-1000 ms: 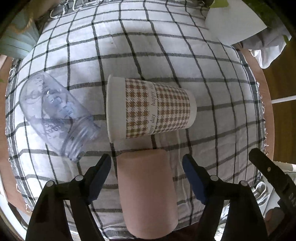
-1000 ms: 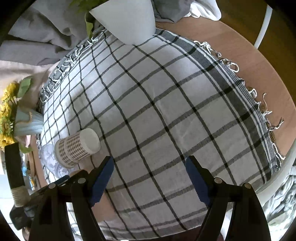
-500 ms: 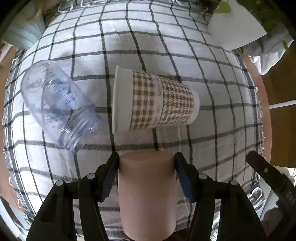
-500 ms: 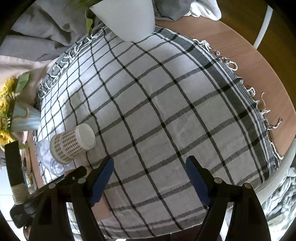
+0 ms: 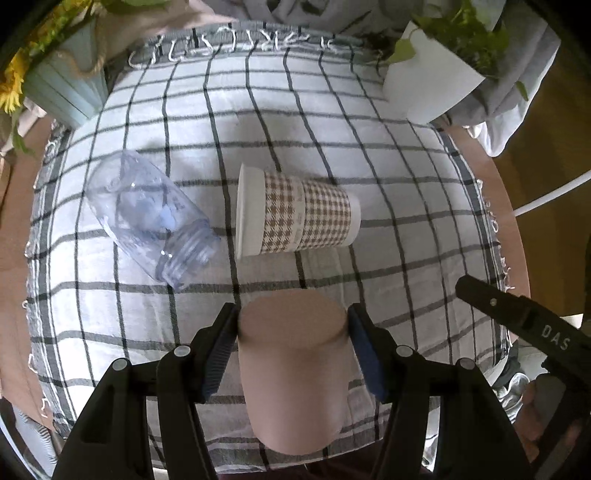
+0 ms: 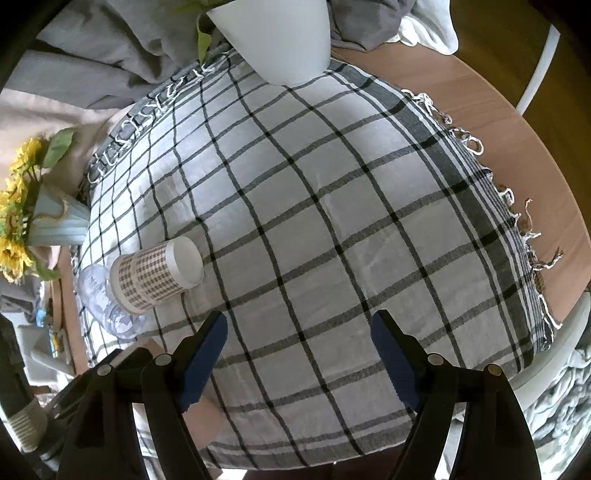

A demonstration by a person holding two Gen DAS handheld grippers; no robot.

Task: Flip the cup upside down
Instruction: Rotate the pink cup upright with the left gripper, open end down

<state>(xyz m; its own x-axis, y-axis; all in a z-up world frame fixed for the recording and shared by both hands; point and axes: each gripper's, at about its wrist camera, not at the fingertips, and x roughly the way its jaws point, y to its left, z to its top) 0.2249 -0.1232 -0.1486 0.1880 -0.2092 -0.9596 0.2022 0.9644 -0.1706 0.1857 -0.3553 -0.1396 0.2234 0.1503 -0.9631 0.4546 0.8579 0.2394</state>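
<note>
A plain pink cup (image 5: 293,365) is between the blue pads of my left gripper (image 5: 293,325), which is shut on it near its flat far end and holds it above the checked cloth (image 5: 388,155). A sliver of the pink cup (image 6: 201,421) shows at the lower left of the right wrist view. My right gripper (image 6: 298,332) is open and empty over the cloth (image 6: 332,221).
A houndstooth paper cup (image 5: 295,216) (image 6: 159,275) lies on its side in mid cloth. A clear plastic jar (image 5: 151,218) (image 6: 107,302) lies on its side to its left. A white plant pot (image 5: 428,85) (image 6: 277,33) and a sunflower vase (image 5: 62,81) (image 6: 48,221) stand at the back.
My left gripper closed on the pink cup and lifted it, tilting the view up. The right gripper stayed open and barely moved.
</note>
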